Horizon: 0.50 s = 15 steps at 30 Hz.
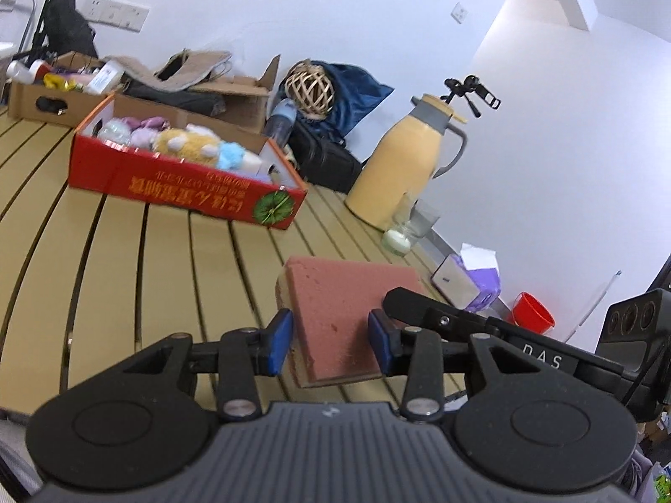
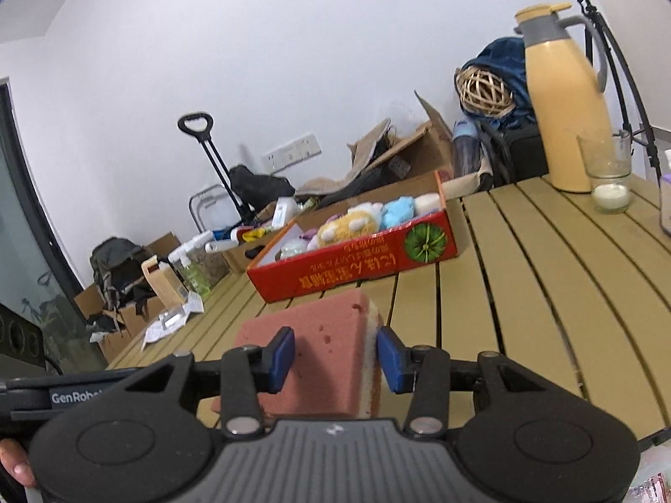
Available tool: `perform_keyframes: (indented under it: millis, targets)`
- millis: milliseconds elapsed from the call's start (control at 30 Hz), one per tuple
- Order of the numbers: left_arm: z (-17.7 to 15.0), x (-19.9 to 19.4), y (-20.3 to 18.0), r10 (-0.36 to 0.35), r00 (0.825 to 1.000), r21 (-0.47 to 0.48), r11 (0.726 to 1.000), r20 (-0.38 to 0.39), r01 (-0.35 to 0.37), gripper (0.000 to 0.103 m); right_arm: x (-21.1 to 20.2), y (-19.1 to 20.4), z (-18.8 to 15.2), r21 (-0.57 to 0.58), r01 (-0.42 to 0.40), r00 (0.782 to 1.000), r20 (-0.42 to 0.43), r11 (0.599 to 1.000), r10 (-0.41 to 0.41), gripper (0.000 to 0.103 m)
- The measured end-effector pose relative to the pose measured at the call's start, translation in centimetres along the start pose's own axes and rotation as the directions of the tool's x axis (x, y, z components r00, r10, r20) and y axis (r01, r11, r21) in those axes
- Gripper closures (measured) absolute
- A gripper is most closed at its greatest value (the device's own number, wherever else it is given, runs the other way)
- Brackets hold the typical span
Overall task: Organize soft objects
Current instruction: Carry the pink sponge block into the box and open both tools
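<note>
While my left gripper (image 1: 330, 346) squeezes one end of the pink sponge (image 1: 348, 314), the red box (image 1: 184, 182) of soft toys sits ahead, up and left. Seen from the right gripper (image 2: 335, 360), which squeezes the sponge's (image 2: 323, 356) other end, that box (image 2: 356, 266) lies straight ahead.

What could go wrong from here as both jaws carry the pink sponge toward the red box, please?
1. The red box already looks full of plush toys, so the pink sponge may not fit flat.
2. Both grippers hold one soft sponge; pulling apart could tear or drop it.
3. The glass and thermos stand nearby and could be knocked.
</note>
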<state>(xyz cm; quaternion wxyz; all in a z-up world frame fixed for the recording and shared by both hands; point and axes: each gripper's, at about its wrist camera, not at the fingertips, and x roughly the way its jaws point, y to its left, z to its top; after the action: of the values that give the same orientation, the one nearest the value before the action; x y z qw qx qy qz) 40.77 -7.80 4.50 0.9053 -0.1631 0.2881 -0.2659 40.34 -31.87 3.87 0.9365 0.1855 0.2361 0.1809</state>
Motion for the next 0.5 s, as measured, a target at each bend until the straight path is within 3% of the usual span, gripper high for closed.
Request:
perform_keyframes:
  millis: [100, 233, 367, 500]
  targets:
    - [2.1, 0.9, -0.1, -0.005, 1.0, 0.018, 1.0, 0.021, 0.005, 0.063, -0.4, -0.1, 0.9, -0.013, -0.002, 1.0, 0.03, 1.0, 0.002, 0.06]
    - [7.3, 4.1, 1.1, -0.023, 0.998, 0.022, 1.0, 0.054, 0.022, 0.063, 1.7, -0.2, 4.4, -0.059, 0.004, 0.998, 0.063, 0.998, -0.001, 0.061]
    - [13.0, 9.1, 3.7, -0.051, 0.997, -0.026, 0.998, 0.049, 0.052, 0.063, 6.3, -0.7, 9.5, -0.111, 0.032, 0.996, 0.083, 0.993, -0.023, 0.063]
    - [17.0, 12.9, 6.4, -0.015, 0.998, -0.032, 0.999, 0.056, 0.017, 0.064, 12.3, -2.4, 14.4, -0.095, 0.034, 0.998, 0.049, 0.995, -0.029, 0.063]
